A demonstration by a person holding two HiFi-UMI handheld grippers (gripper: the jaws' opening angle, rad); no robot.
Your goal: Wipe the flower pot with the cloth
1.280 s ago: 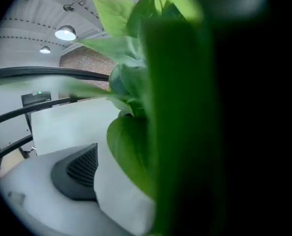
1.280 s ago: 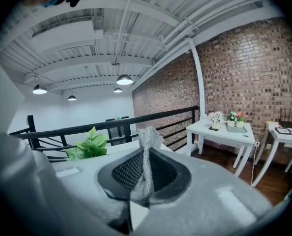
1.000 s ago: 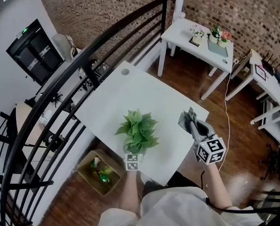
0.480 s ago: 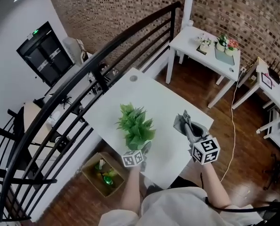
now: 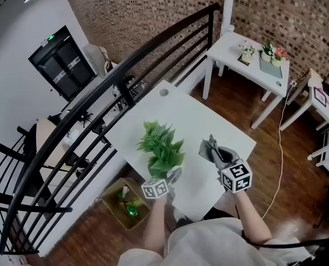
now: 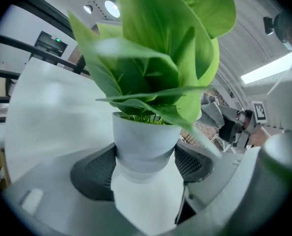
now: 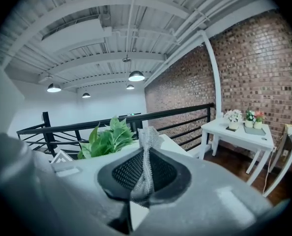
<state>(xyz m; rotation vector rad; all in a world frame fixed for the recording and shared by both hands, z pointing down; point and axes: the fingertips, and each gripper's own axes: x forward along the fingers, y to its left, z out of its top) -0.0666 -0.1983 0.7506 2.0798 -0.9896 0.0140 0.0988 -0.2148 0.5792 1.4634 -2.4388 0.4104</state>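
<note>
1. A black railing runs past the table's left edge.
2. The left gripper has just been closing its jaws, and its 2 dark pads now press on opposite sides of the white flower pot.
3. The pot, with its green plant, sits close to the table's near-left edge; whether it rests on the top cannot be told.
4. The right gripper, over the near-right edge, has its jaws pinched together on the grey cloth, which sticks up between them, apart from the pot.
5. A white side table stands at the far right.
</note>
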